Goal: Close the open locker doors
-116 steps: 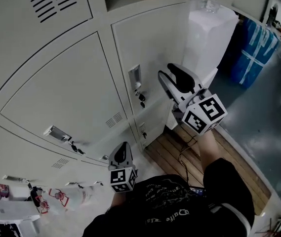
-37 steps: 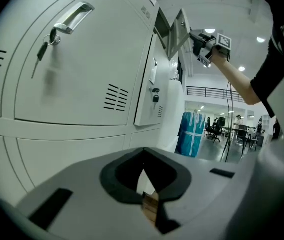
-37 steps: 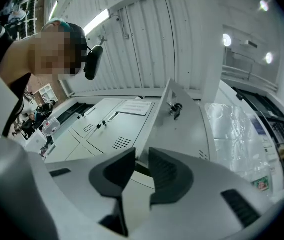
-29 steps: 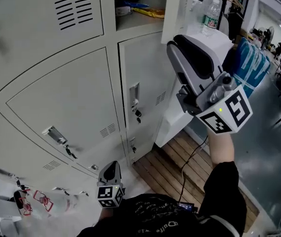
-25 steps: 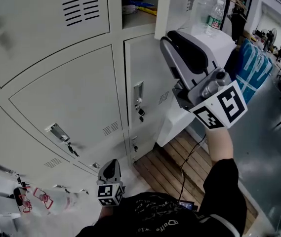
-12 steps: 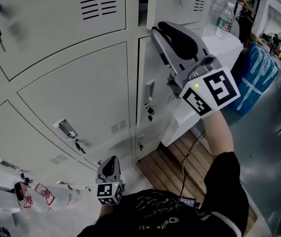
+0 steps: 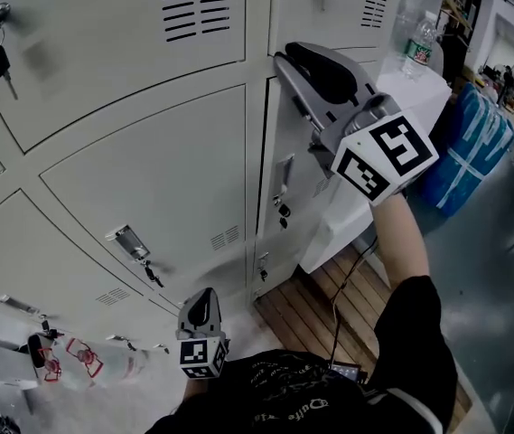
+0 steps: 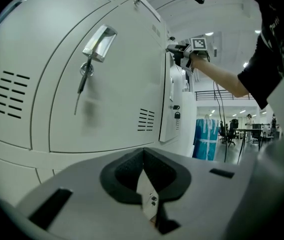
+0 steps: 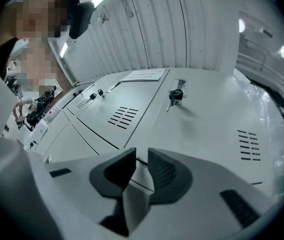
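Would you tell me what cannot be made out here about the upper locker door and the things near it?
- Contact: in the head view the right gripper covers the spot where it meets the upper locker door, so any touch is hidden.
- Closure: that view's top edge cuts off the door, so whether it is fully shut is unclear.
- Water bottle: its label is too small to read.

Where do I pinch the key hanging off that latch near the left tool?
Probably the key at its free lower part, below the latch, coming square to the door with a jaw each side. It hangs thin, vertical and close to the door.
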